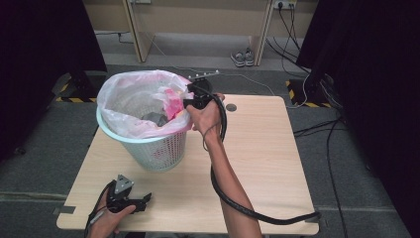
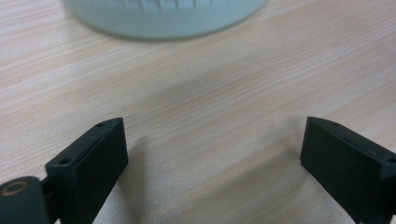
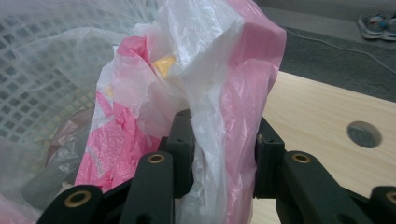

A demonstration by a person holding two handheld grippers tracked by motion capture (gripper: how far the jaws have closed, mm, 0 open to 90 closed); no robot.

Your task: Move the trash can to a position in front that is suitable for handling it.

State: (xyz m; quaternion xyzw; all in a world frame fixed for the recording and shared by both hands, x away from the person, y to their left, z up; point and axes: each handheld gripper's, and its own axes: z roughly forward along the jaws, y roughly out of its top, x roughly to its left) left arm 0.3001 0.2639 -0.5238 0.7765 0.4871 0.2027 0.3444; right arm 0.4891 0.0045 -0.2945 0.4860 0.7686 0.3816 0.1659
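Pink-and-white plastic bag [image 1: 138, 99] lines the pale green mesh basket [image 1: 158, 151], which stands near the tabletop's [image 1: 267, 148] far left corner. At the basket's right rim, a bunched fold of the bag [image 3: 219, 135] sits between the jaws of the right gripper [image 3: 224, 154]; both pads press on it. Crumpled pink and grey waste lies inside the bag. Left gripper [image 2: 212, 154] rests at the near left edge of the tabletop, jaws wide apart over bare wood, nothing between them.
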